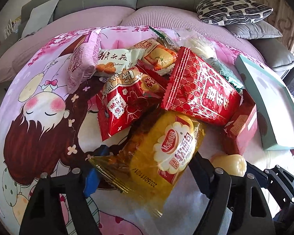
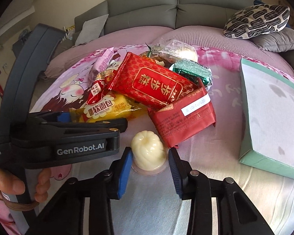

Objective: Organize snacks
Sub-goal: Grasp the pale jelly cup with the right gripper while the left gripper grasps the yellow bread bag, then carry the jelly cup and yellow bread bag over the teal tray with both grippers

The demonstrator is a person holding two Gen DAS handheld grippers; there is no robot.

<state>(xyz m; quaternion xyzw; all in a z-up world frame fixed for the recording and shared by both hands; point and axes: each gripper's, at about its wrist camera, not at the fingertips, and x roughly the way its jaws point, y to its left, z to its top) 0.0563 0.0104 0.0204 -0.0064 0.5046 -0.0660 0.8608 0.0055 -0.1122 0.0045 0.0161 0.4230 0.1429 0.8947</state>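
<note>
A yellow bread packet lies at the near edge of a snack pile. My left gripper is shut on it, one blue pad against its crimped left end and the other finger against its right side. In the right wrist view the left gripper reaches in from the left over that packet. A white jelly cup stands upright on the sheet. My right gripper is shut on it, a blue pad touching each side. The jelly cup also shows at the lower right of the left wrist view.
The pile holds a large red patterned packet, a dark red wrapped block, a green packet and several others. A teal box lies to the right. All rest on a cartoon bed sheet. Pillows lie behind. A person's hand grips the left handle.
</note>
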